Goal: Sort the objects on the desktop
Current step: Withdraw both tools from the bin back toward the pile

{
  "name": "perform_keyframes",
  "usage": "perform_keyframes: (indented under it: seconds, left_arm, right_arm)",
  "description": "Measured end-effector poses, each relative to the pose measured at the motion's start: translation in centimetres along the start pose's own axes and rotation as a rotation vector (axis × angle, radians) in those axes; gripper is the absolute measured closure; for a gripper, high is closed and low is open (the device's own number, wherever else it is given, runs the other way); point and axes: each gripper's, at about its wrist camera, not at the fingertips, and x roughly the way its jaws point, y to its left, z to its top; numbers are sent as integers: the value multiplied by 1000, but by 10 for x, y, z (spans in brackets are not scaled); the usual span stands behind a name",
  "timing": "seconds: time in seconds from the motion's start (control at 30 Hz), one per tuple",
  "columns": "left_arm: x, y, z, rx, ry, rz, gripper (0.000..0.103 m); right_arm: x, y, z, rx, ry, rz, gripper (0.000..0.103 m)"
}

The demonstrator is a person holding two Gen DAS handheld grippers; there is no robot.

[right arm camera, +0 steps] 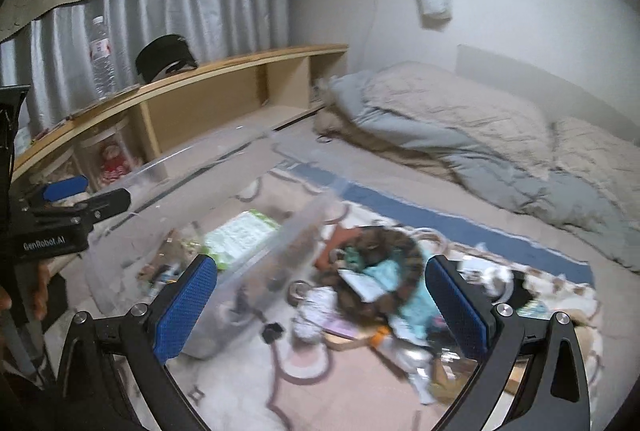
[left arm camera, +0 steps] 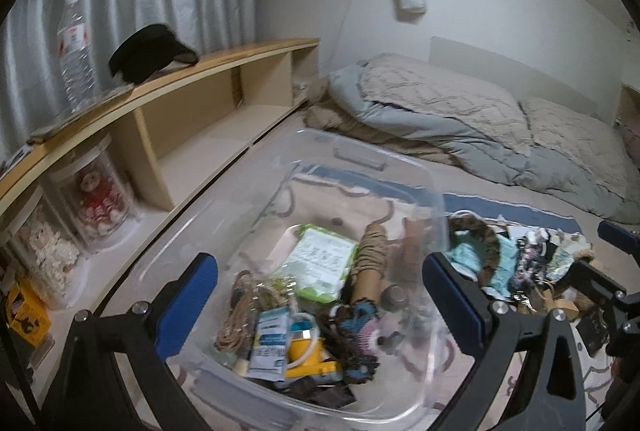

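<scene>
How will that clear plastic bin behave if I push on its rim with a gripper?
The clear plastic bin will probably slide rather than hold, since it sits on a soft blanket. Its thin walls look likely to flex. The pile inside, like the green packet and rope bundle, adds some weight, so tipping seems unlikely.

Bedroom, rumpled quilt, curtains, shelf

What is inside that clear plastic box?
The clear plastic box holds a green packet, a coil of twine, a rope-wrapped tube and a yellow item. Whatever lies beneath them is covered.
</scene>
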Motion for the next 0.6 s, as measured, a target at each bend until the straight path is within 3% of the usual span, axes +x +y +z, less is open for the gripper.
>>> perform_keyframes:
  seconds: [0.6]
  left_arm:
    - [-28, -102, -7, 117, -81, -202, 0]
  right_arm:
    - [-93, -85, -38, 67, -114, -194, 0]
